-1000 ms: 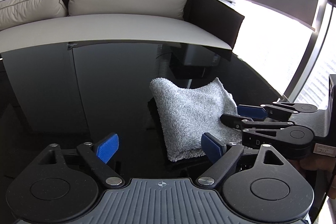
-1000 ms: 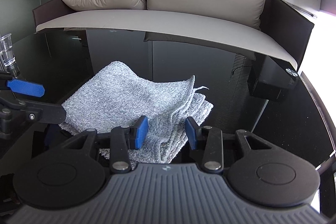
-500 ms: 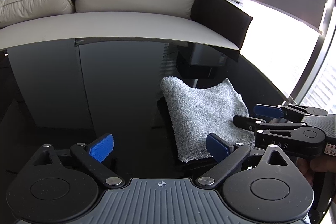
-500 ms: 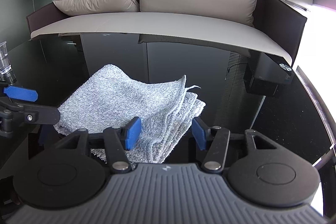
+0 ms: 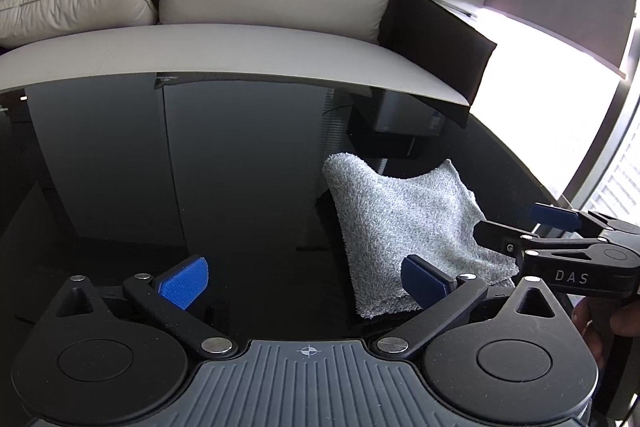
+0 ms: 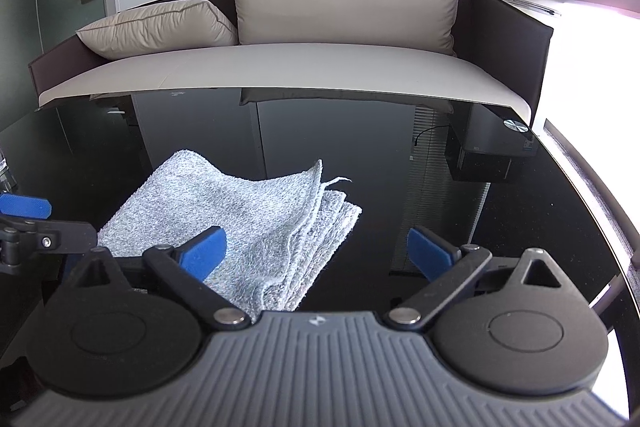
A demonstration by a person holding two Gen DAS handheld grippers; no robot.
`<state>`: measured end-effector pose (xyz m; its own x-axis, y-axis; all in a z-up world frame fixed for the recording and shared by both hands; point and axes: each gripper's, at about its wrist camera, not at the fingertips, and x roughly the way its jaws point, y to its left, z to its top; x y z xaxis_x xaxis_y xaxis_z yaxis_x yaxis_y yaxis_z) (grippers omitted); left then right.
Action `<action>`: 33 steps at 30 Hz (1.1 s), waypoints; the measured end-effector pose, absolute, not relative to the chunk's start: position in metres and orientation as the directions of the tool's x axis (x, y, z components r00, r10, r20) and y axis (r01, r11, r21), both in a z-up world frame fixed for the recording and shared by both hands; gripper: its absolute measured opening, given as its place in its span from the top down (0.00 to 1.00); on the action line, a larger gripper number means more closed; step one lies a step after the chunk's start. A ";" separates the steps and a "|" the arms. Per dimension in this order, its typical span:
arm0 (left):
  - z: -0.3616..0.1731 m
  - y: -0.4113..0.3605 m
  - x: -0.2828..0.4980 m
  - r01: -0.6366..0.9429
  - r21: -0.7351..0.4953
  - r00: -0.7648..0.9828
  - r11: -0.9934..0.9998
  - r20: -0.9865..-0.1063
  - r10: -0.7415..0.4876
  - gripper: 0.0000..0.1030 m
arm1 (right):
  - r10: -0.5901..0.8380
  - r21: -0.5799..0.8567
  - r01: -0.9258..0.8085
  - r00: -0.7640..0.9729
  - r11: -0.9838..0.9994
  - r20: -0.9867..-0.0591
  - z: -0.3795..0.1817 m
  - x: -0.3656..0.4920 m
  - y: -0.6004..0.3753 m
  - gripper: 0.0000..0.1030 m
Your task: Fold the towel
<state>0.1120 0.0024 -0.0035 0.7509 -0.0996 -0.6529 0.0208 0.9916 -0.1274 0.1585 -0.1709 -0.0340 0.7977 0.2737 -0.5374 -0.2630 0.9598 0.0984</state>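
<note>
Jaws of the right gripper (image 6: pixel 316 253) have just been opening and stand wide with nothing pinched; the folded towel (image 6: pixel 256 219) lies on the black table (image 6: pixel 460 211) at its ten o'clock, stacked edges nearest this claw. The left gripper (image 5: pixel 304 277), likewise spread and empty, has the towel at two o'clock. The towel's near corner hides behind gripper bodies, so layer count stays unclear.

The towel (image 6: pixel 256 215), grey terry, is lying folded in several layers on the black glass table (image 6: pixel 500 227), stacked edges showing on its right side, one far corner sticking up.
</note>
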 end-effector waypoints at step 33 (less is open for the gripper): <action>0.004 -0.006 0.083 -0.030 -0.018 0.801 0.999 -0.598 0.014 0.01 | 0.171 0.107 -0.134 0.834 0.985 -0.525 -0.029 0.110 -0.176 0.01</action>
